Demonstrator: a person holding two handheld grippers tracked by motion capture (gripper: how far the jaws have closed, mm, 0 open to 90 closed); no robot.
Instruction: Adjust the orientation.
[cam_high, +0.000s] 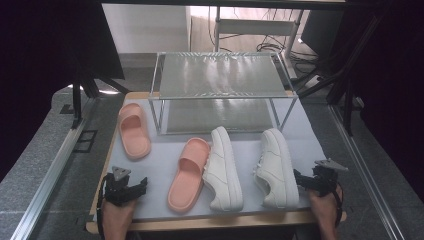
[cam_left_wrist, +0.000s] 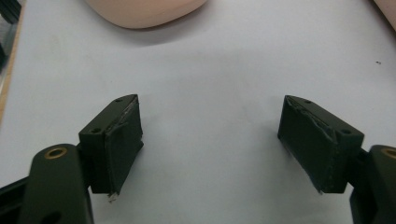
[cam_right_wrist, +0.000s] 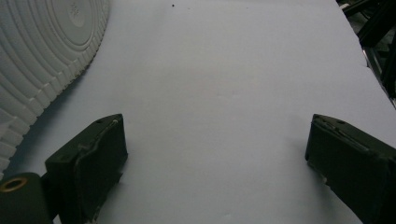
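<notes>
My right tool (cam_high: 306, 181) rests jaws apart beside the right white sneaker (cam_high: 274, 167), near its heel for an easy grab; my left tool (cam_high: 131, 190), also spread and empty, waits on the surface (cam_high: 160, 200) short of the near pink slipper (cam_high: 189, 172).

Desk (cam_high: 300, 130) w/ pale white top & wood edge. On it: two-tier metal shoe rack (cam_high: 220, 75) at far side; pink slipper (cam_high: 133, 130) far left, 2nd pink slipper (cam_high: 189, 172) nr centre, touching left white sneaker (cam_high: 223, 167); right white sneaker (cam_high: 276, 167) apart, further right.
</notes>
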